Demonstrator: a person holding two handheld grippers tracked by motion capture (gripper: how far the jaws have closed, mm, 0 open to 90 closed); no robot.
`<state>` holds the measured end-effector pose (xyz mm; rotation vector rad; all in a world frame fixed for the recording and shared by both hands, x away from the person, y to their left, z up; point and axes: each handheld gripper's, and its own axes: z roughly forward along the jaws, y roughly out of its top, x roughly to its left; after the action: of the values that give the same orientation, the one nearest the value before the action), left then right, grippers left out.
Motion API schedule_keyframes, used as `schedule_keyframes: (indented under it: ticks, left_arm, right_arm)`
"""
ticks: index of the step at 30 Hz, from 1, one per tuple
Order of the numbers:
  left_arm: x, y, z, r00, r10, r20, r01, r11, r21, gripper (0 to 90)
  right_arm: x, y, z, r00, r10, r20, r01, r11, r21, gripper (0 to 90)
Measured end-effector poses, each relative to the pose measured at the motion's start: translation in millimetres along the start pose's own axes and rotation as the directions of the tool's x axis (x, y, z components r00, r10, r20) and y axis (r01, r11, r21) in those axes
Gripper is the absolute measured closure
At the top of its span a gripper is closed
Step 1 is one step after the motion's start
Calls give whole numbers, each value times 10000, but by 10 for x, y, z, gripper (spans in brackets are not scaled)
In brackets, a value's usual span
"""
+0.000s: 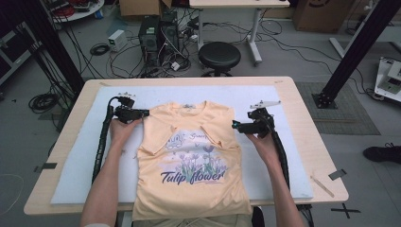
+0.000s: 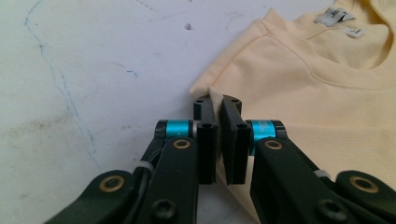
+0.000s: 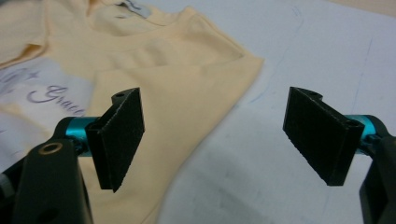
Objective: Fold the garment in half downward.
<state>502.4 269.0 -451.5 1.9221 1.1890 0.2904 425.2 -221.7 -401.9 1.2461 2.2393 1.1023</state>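
Yellow tulip-print T-shirt [image 1: 191,156] lies flat on white mat [image 1: 75,161] at bench centre. Left gripper [image 2: 217,105] fingers clamped on shirt's shoulder corner. Right gripper [image 3: 215,135] fingers wide apart, over shirt's other shoulder edge, nothing gripped.

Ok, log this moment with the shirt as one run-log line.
left claw: shut on T-shirt shoulder corner | right claw: open, at the other shoulder edge, nothing gripped | T-shirt: flat, print up, sleeves folded in, on white mat

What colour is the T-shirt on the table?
The T-shirt is pale yellow-orange with a purple tulip print, best seen in the high view.
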Motion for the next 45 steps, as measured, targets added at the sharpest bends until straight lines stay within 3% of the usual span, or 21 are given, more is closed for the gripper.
schedule_keyframes:
  ticks: [5, 12, 15, 17, 18, 21, 25, 27, 30, 32, 37, 39, 45]
  left_arm:
    - [2, -2, 1, 10000, -37, 30, 37, 10000, -22, 851]
    - [1, -4, 1, 10000, -5, 2, 5, 10000, -19, 851]
    - [0, -4, 1, 10000, -6, 10, 6, 10000, -32, 850]
    - [3, -5, 0, 10000, -2, 6, 2, 10000, -15, 850]
    - [2, -5, 0, 10000, -2, 7, 2, 10000, -25, 850]
    - [0, -6, 0, 10000, -7, 16, 7, 10000, -35, 850]
    - [0, -6, 0, 10000, 3, 8, -3, 10000, -34, 849]
    - [2, -7, -1, 10000, 15, 15, -15, 10000, -28, 849]
    - [0, -7, 0, 10000, 1, 10, -1, 10000, -39, 849]
    - [-4, -8, 1, 10000, -12, 3, 12, 10000, -67, 849]
    - [-4, -9, 2, 10000, -10, 3, 10, 10000, -74, 849]
    - [-4, -9, 2, 10000, -3, -11, 3, 10000, -74, 849]
    - [-7, -10, 2, 10000, 1, -27, -1, 10000, -84, 848]
  right_arm:
    - [-83, 291, 233, 9998, -191, -104, 195, 9989, 419, 249]
    - [-119, 513, 362, 9992, -158, -376, 183, 9976, 663, 251]
    - [-165, 635, 419, 9991, -324, -255, 344, 9962, 795, 251]
    - [-190, 740, 497, 9967, -811, 52, 799, 9894, 1213, 251]
    - [-208, 769, 528, 9961, -878, -4, 871, 9880, 1278, 252]
    - [-269, 808, 595, 9974, -688, -190, 708, 9873, 1419, 253]
    - [-460, 707, 769, 9979, 119, -635, 5, 9815, 1914, 260]
    - [-499, 636, 824, 9975, 202, -679, -54, 9774, 2111, 292]
    - [-521, 575, 860, 9974, 180, -692, -37, 9793, 2023, 312]
    - [-533, 535, 894, 9957, 447, -810, -279, 9799, 1977, 313]
    - [-502, 496, 1008, 9973, 265, -678, -107, 9747, 2234, 349]
    - [-491, 490, 1034, 9987, -100, -507, 211, 9750, 2213, 365]
    - [-461, 483, 1050, 9995, 23, -300, 51, 9694, 2453, 371]
